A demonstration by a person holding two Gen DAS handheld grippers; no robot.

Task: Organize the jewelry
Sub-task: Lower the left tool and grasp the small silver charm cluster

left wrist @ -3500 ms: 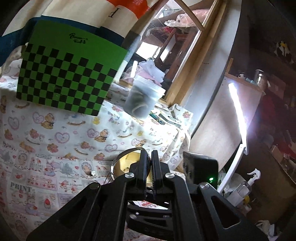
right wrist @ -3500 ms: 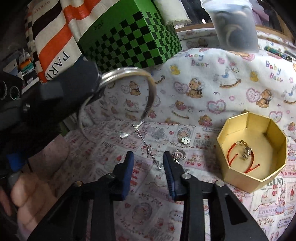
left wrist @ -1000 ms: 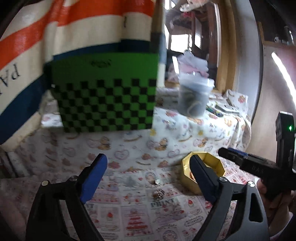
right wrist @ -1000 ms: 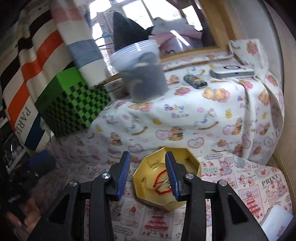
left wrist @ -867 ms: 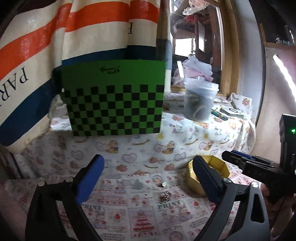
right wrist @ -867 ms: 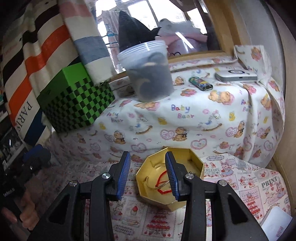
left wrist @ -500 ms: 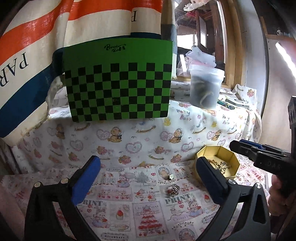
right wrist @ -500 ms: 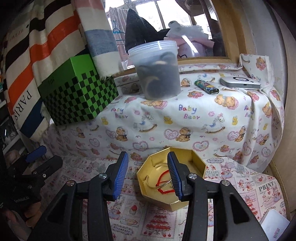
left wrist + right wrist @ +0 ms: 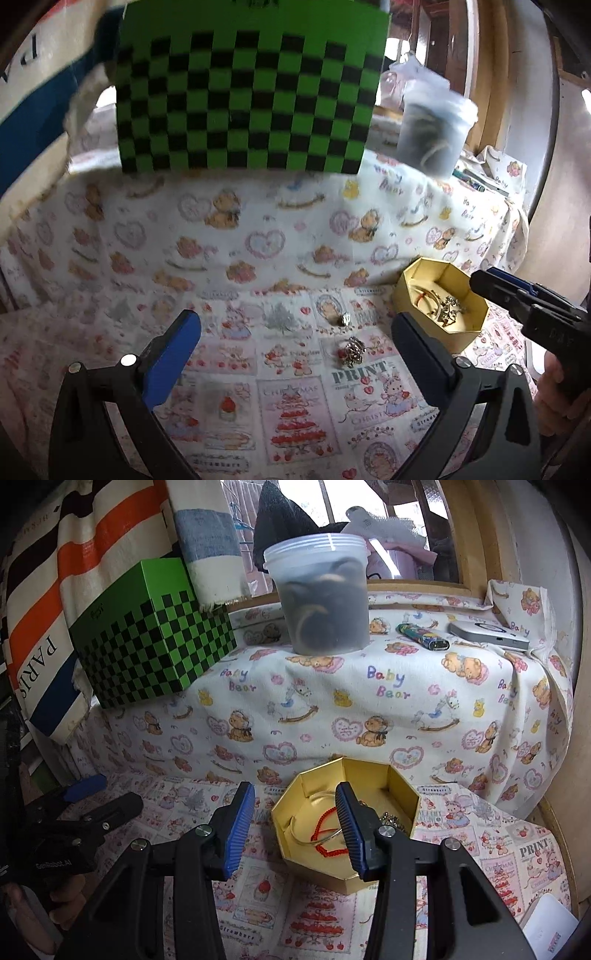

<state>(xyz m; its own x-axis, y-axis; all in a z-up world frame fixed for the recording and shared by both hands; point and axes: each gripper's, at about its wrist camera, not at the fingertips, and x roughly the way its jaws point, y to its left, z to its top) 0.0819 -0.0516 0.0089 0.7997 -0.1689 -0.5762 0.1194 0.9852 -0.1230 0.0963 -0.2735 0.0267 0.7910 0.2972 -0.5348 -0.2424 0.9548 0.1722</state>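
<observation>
Gold octagonal box [image 9: 400, 799] holding bracelets, left gripper [image 9: 295, 341] jaws wide (empty), right gripper [image 9: 295, 821] jaws parted, empty.

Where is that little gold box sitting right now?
In the left wrist view the gold box sits on the printed cloth at right, beside two loose trinkets.

Home setting, lived-in room. Counter is covered with a teddy-bear "Baby Bear" cloth [image 9: 388, 686] and a Christmas-print sheet [image 9: 295, 406]. A striped towel [image 9: 207, 535] and clothes are hung at a wood-framed window [image 9: 476, 535]. A lighter [image 9: 423, 637], plastic tub [image 9: 321, 594] and green checkered box [image 9: 151, 635] are set about.
</observation>
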